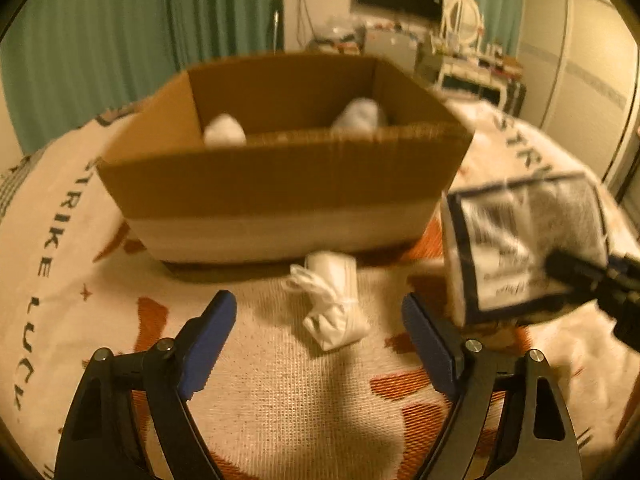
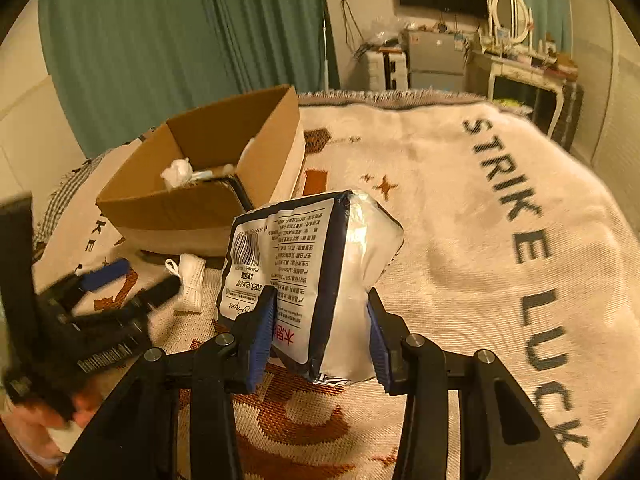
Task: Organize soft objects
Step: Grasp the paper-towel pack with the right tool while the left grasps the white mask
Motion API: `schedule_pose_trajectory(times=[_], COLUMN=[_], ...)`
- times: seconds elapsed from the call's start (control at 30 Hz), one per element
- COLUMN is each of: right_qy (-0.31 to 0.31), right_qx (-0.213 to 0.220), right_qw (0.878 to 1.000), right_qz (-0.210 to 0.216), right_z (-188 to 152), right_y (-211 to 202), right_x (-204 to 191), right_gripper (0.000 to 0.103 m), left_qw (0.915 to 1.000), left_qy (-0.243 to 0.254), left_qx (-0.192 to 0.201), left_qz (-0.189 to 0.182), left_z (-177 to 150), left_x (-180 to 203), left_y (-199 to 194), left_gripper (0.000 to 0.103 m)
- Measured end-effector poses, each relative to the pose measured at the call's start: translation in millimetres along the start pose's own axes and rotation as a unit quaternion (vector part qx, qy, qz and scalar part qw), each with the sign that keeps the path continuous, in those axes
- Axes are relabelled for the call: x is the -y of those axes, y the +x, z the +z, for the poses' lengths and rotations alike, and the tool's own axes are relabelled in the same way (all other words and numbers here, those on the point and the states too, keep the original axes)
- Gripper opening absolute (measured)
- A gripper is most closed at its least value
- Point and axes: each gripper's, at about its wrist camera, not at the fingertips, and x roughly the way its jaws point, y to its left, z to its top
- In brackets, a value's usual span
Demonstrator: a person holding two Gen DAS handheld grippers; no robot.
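Between the right gripper's (image 2: 320,334) clamped pads, the tissue pack (image 2: 308,276) stands upright; left gripper (image 1: 320,332) gapes wide.

Warm, dim yellow indoor light tints everything amber, and both fisheye views bend the room hard at their dark, vignetted edges. In the left wrist view the cardboard box (image 1: 280,152) and the tissue pack (image 1: 520,248) smear with motion blur, and soft shadows pool on the blanket (image 1: 280,400). The right wrist view is sharper, with glare on the pack's plastic (image 2: 360,236) and the left tongs (image 2: 132,284) blurred.
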Motion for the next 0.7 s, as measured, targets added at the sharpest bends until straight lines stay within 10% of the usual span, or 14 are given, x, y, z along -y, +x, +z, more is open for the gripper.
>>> schedule_pose_trajectory(times=[0.2, 0.43, 0.7], right_qy=[0.015, 0.031, 0.041], right_qx=[-0.008, 0.000, 0.018], right_qw=[1.000, 0.999, 0.999], right_qz=[0.013, 0.007, 0.003], right_z=[-1, -7, -17], right_y=[11, 7, -8], right_x=[10, 12, 14], right_gripper=[0.042, 0.043, 0.043], left_qw=[0.9999, 0.9986, 0.9982], left_qy=[-0.006, -0.016, -0.032], left_qx=[-0.011, -0.044, -0.041], left_qz=[-0.004, -0.024, -0.028], left_z=[3, -2, -13], left_x=[1, -6, -18], left_y=[17, 32, 7], left_gripper=[0.075, 0.035, 0.035])
